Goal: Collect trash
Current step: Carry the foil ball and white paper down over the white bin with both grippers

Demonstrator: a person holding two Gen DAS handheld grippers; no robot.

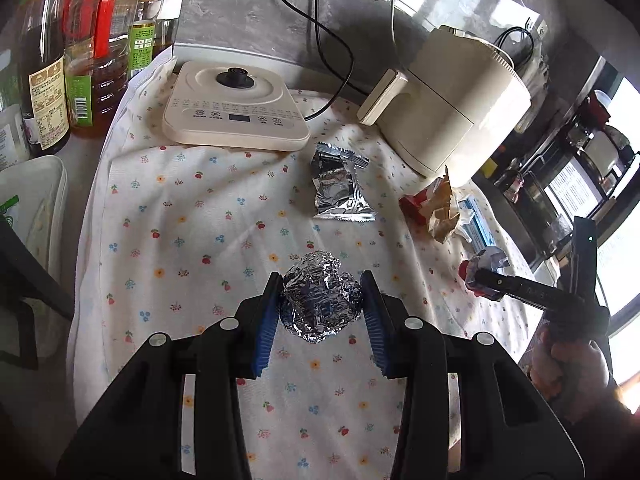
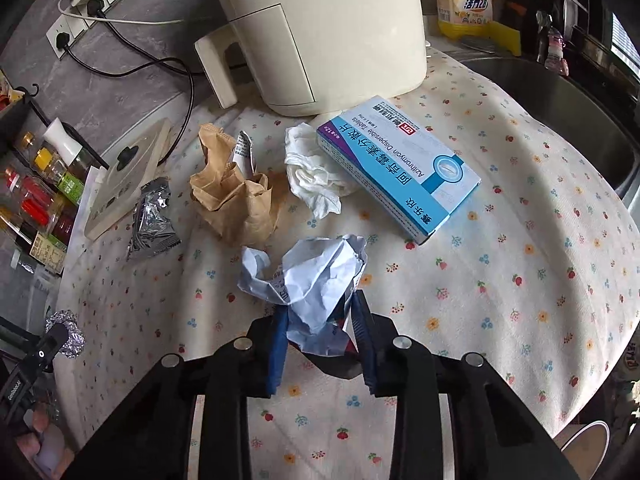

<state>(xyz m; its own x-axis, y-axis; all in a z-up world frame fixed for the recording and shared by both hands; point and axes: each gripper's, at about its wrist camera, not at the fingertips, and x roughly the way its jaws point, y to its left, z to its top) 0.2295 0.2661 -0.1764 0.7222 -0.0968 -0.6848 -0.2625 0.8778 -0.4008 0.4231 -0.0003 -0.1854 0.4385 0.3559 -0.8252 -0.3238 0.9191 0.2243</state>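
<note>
Foil ball (image 1: 320, 298) roundish, crumpled paper (image 2: 316, 280) rising past right tool (image 2: 318, 312)

My work surface is a counter under a flower-printed cloth (image 2: 500, 300). On it lie a silver wrapper (image 1: 340, 184), crumpled brown paper (image 2: 236, 196), a white tissue (image 2: 312, 172) (touching the medicine box (image 2: 400, 168)), an air fryer (image 1: 452, 104) and a cream hotplate (image 1: 236, 108).

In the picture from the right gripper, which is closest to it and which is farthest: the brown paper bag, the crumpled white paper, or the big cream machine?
1. The crumpled white paper, pinched between the right gripper pads.
2. The brown paper bag, farther back and to the left.
3. The big cream machine, at the back of the flowery cloth.
</note>
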